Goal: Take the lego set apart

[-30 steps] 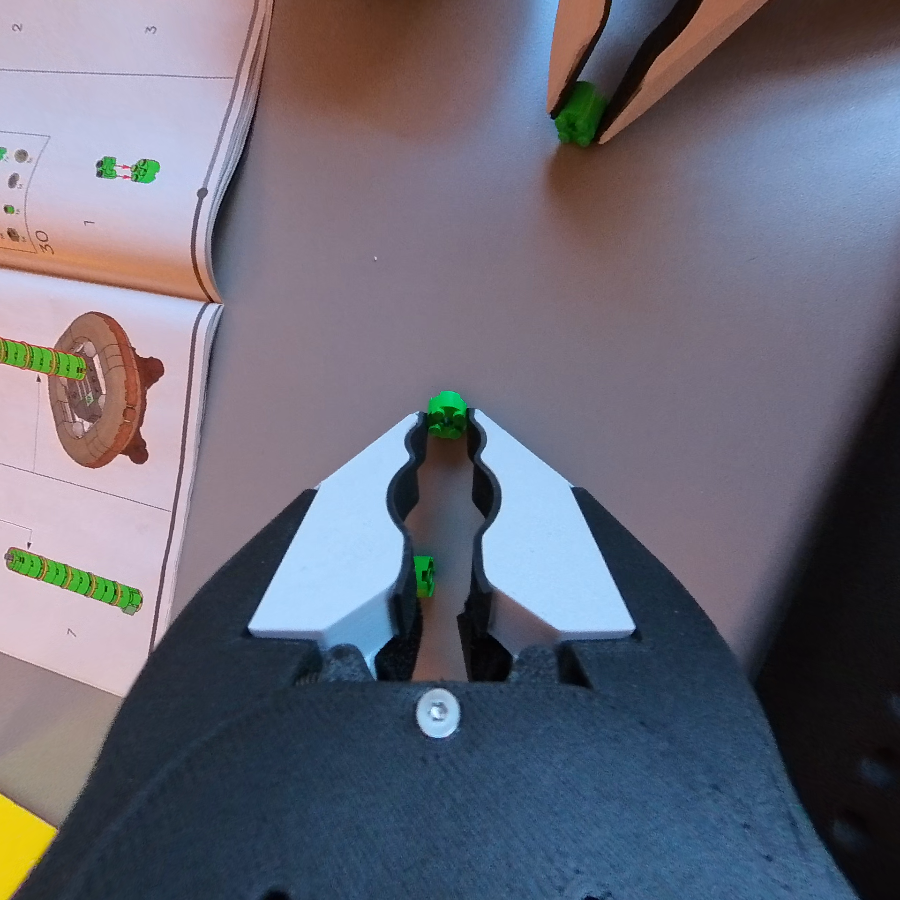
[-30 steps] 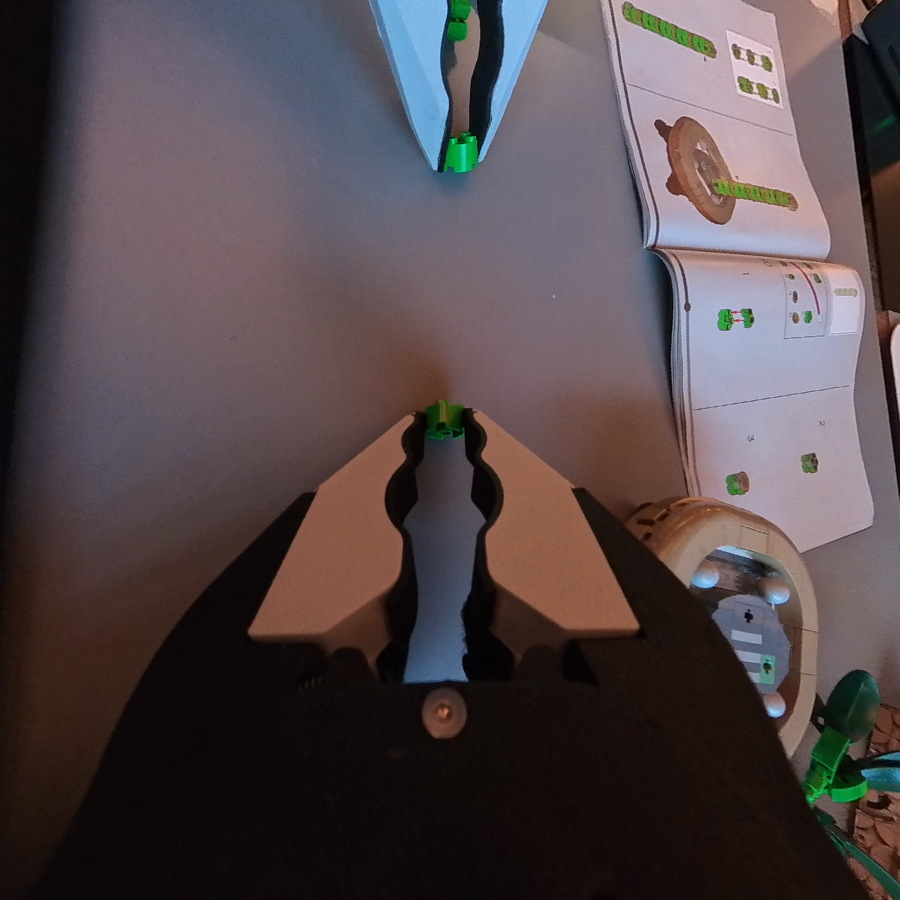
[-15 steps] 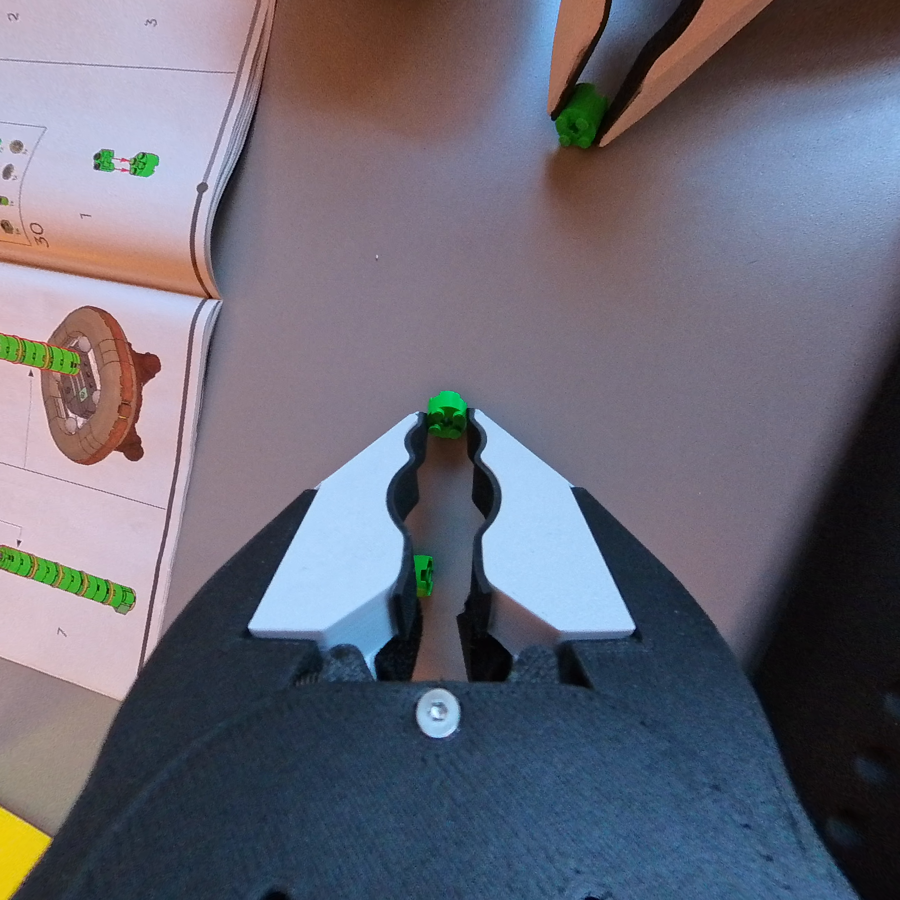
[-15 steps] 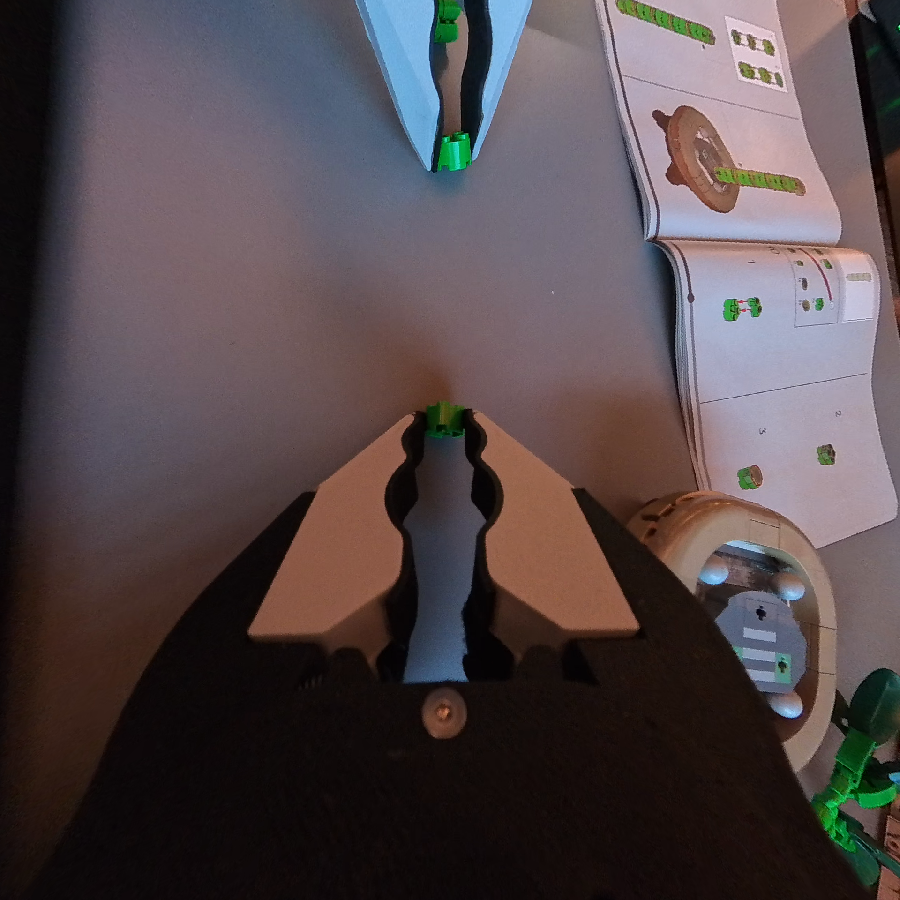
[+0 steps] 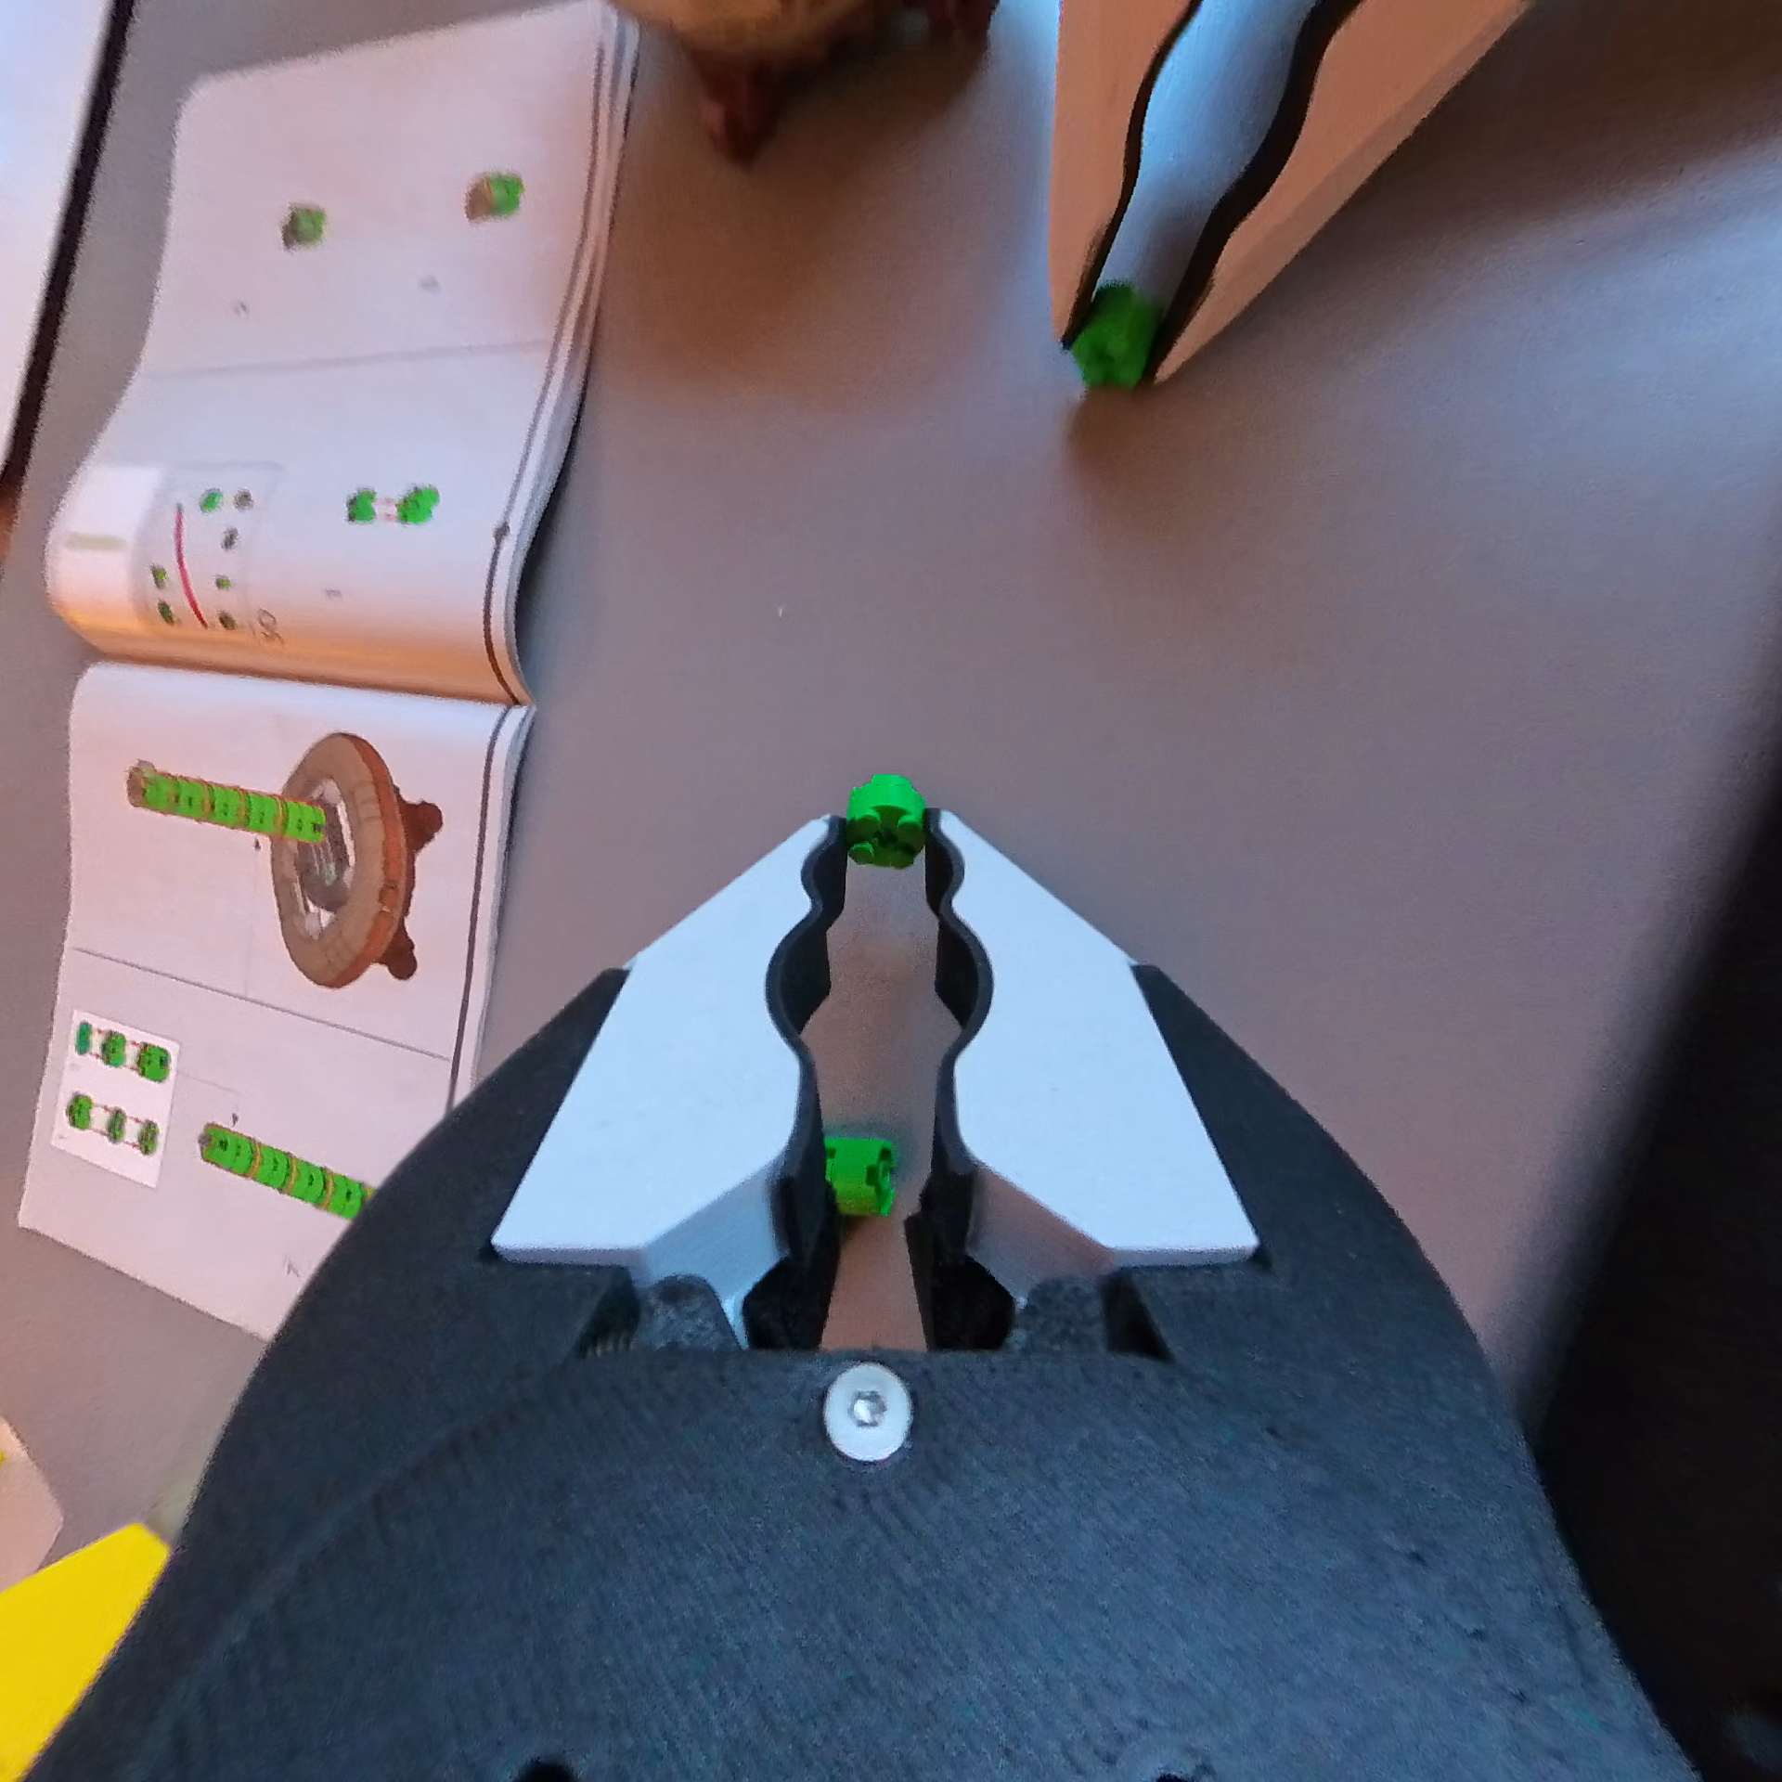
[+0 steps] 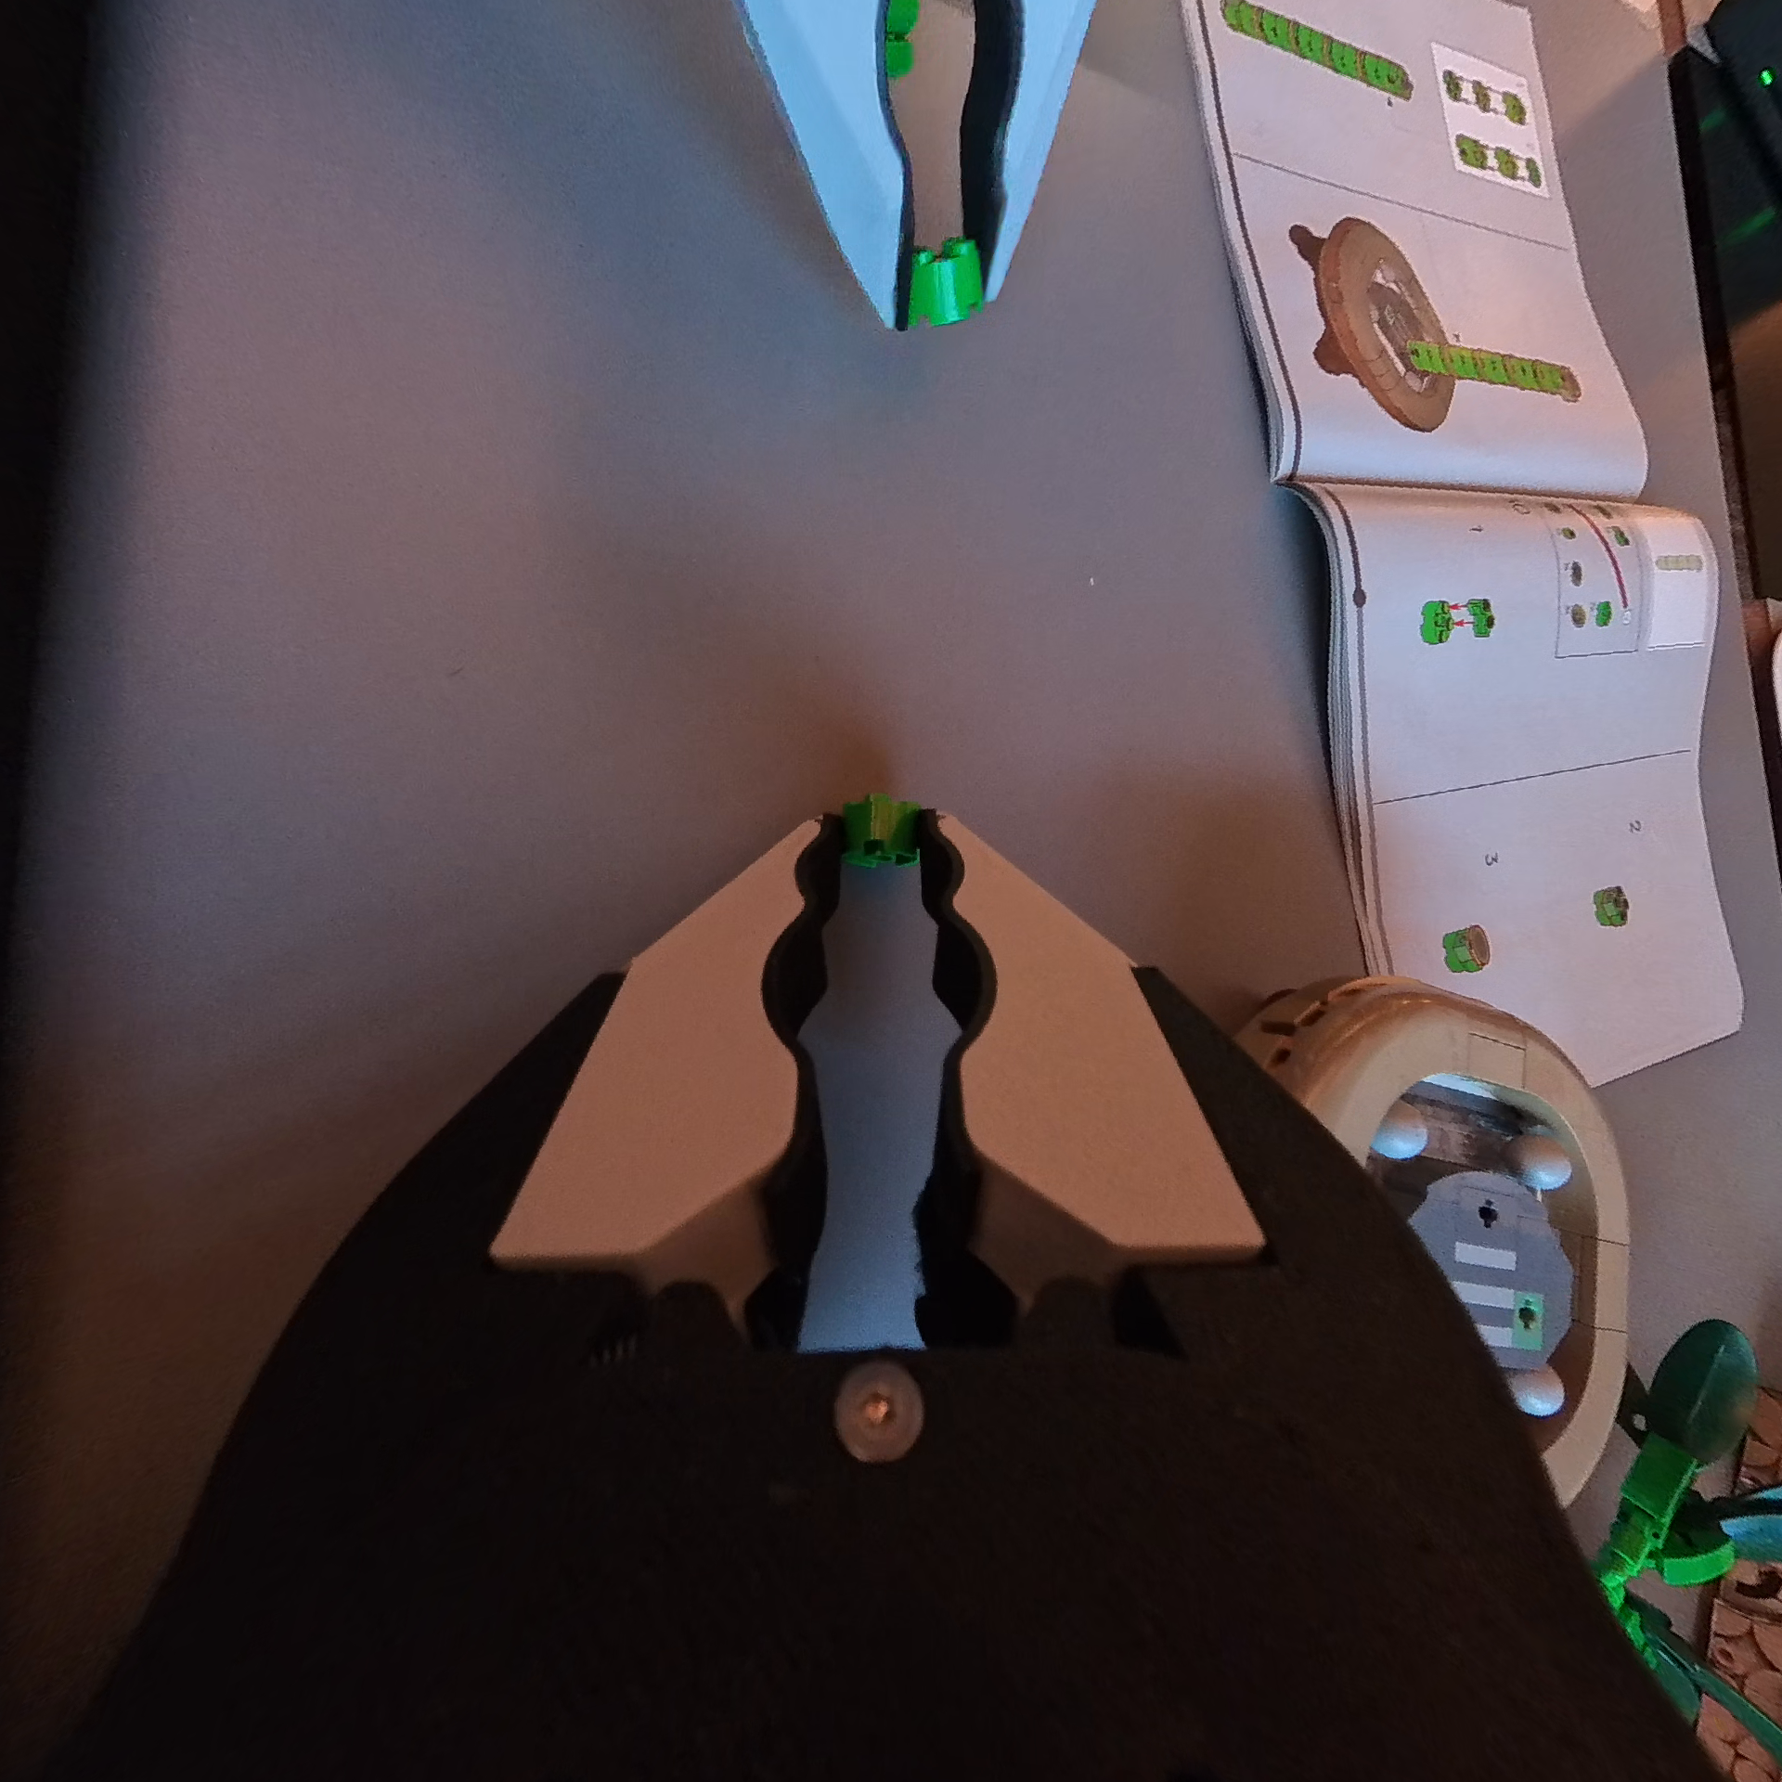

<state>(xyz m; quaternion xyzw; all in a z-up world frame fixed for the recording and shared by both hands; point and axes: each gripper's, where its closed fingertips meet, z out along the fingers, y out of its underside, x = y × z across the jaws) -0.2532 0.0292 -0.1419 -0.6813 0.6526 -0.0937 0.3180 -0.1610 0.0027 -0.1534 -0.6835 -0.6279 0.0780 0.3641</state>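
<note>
My left gripper [image 5: 885, 827] is shut on a small round green lego piece [image 5: 883, 822] at its fingertips. A second green piece [image 5: 858, 1174] sits deeper between its fingers, near their base. My right gripper [image 6: 877, 827] is shut on another green round piece [image 6: 876, 829]. The two grippers face each other above the grey table. The right gripper [image 5: 1119, 337] with its piece shows at the top of the left wrist view. The left gripper [image 6: 940, 289] shows at the top of the right wrist view.
An open instruction booklet [image 5: 309, 598] lies left of the left gripper and also shows in the right wrist view [image 6: 1504, 627]. A tan round lego base [image 6: 1485, 1205] and green plant parts [image 6: 1678, 1485] sit at the lower right. A yellow object [image 5: 67, 1630] is at the lower left. Spacing between my two grippers at the tips: around 11 cm. My left gripper is the nearer one to the yellow object [image 5: 67, 1630]: about 30 cm, against 40 cm.
The left wrist view has shifted so more of the booklet and the right gripper show. Both grippers stay shut on their green pieces and have drawn slightly closer together.
</note>
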